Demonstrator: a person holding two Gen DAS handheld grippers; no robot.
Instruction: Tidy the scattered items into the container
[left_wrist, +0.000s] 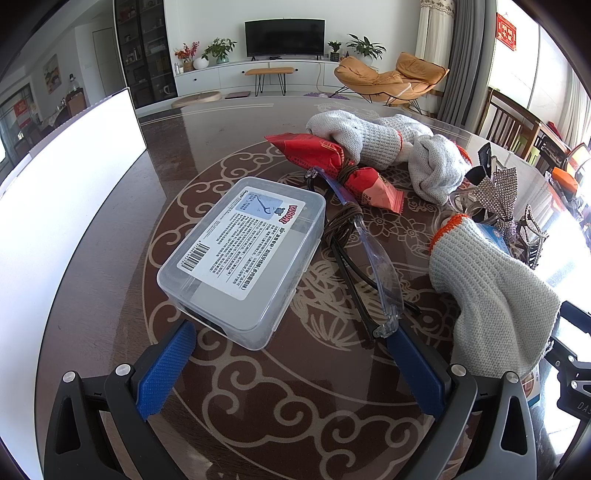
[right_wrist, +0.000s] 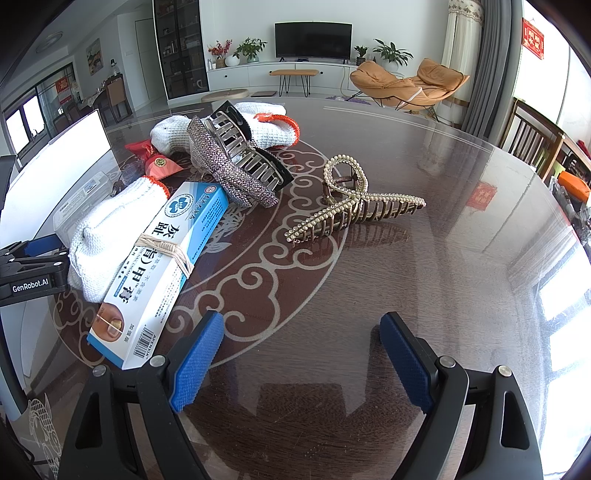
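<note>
Left hand-held gripper (left_wrist: 291, 336): we see the blue fingers spread wide, holding nothing, low over the patterned surface (left_wrist: 110, 258). The clear plastic box (left_wrist: 243, 258) lies lid-shut just ahead of its left finger, near corner close to the fingertip; we cannot tell if they touch. Safety glasses (left_wrist: 373, 266) lie right of the box, one end touching or just beside the right finger. Red snack packet (left_wrist: 332, 166) sits behind, a brown cord around it, with knit gloves (left_wrist: 373, 136) beyond. Another glove (left_wrist: 495, 288) lies at right near the hand-held gripper.

Right hand-held gripper (right_wrist: 301, 347): fingers also spread, nothing between them, bare surface ahead. Ointment carton (right_wrist: 166, 266) with rubber bands lies left of its left finger, resting on a white glove (right_wrist: 110, 229). Rhinestone hair claw (right_wrist: 236, 162) sits behind the carton; pearl hair claw (right_wrist: 354, 206) lies alone, mid-surface. White container wall (left_wrist: 74, 177) stands at far left.
</note>
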